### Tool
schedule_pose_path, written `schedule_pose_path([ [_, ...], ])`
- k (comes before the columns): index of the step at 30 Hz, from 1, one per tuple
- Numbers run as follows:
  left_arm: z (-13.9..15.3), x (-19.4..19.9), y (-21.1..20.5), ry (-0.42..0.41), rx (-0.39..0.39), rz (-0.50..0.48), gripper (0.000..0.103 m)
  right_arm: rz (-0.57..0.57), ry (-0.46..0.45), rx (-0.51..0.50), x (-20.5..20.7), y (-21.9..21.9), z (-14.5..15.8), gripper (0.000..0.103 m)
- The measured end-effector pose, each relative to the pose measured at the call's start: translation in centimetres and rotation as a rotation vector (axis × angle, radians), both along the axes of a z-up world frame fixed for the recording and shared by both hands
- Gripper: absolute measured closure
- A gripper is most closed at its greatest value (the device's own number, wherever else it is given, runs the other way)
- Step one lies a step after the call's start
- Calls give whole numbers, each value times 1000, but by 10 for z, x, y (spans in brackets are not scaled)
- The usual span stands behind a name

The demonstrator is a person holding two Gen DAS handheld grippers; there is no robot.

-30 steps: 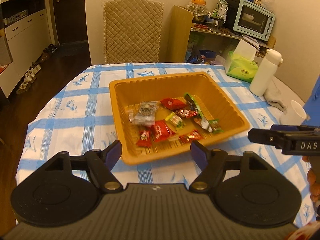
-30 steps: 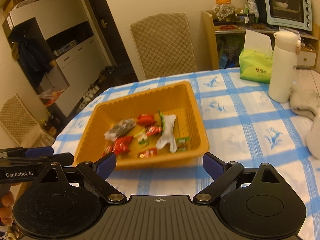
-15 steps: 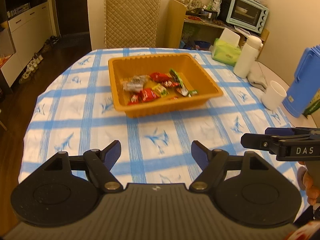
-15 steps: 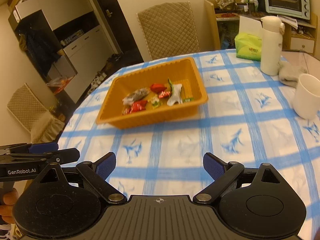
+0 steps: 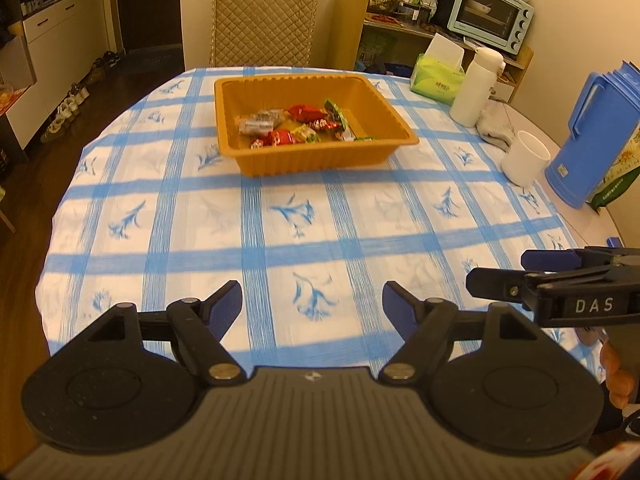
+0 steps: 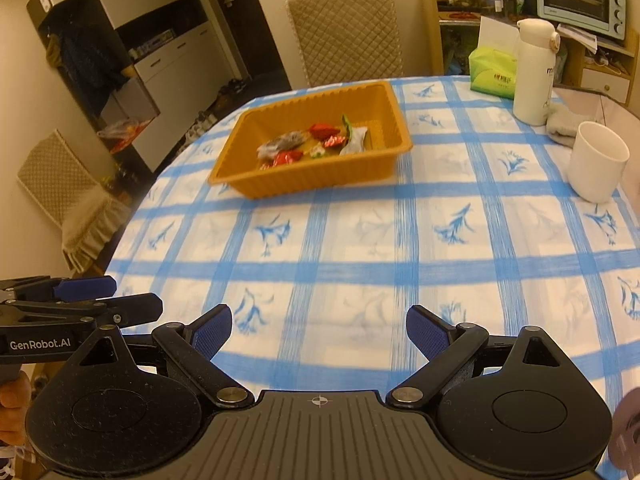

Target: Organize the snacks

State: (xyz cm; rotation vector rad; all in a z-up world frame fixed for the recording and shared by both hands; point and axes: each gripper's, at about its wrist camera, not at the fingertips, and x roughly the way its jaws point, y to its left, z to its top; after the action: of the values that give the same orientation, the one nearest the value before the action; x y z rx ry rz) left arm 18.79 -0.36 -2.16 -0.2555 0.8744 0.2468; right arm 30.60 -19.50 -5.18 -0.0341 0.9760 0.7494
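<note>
An orange plastic tray (image 5: 320, 160) stands on the blue-checked tablecloth at the far middle of the table; it also shows in the right wrist view (image 6: 320, 178). It holds several wrapped snacks (image 5: 298, 124), red, green and silver, also seen in the right wrist view (image 6: 312, 144). My left gripper (image 5: 312, 306) is open and empty, far back from the tray above the near table edge. My right gripper (image 6: 319, 330) is open and empty, also well short of the tray. Each gripper shows at the other view's side.
A white mug (image 5: 525, 158), a blue pitcher (image 5: 592, 136), a white flask (image 5: 476, 88), a grey cloth and a green tissue pack (image 5: 438, 82) stand along the table's right side. A quilted chair (image 5: 264, 20) is behind the table. Shelves with a toaster oven (image 5: 490, 16) are at back right.
Both grippers have pulled back from the tray toward the near table edge, so the tray looks smaller and farther. Both stay open and empty.
</note>
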Motion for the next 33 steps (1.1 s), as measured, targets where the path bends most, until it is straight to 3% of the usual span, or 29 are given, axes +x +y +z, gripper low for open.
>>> schedule_pose_path([
  [12,0,-22,-25,6,-2,-6,27,7,30,-28,-21,-17,-9,9],
  [33,5,-28,-37,-5,10,-20,27,-10,24,-19,-27,-30,-3,9],
])
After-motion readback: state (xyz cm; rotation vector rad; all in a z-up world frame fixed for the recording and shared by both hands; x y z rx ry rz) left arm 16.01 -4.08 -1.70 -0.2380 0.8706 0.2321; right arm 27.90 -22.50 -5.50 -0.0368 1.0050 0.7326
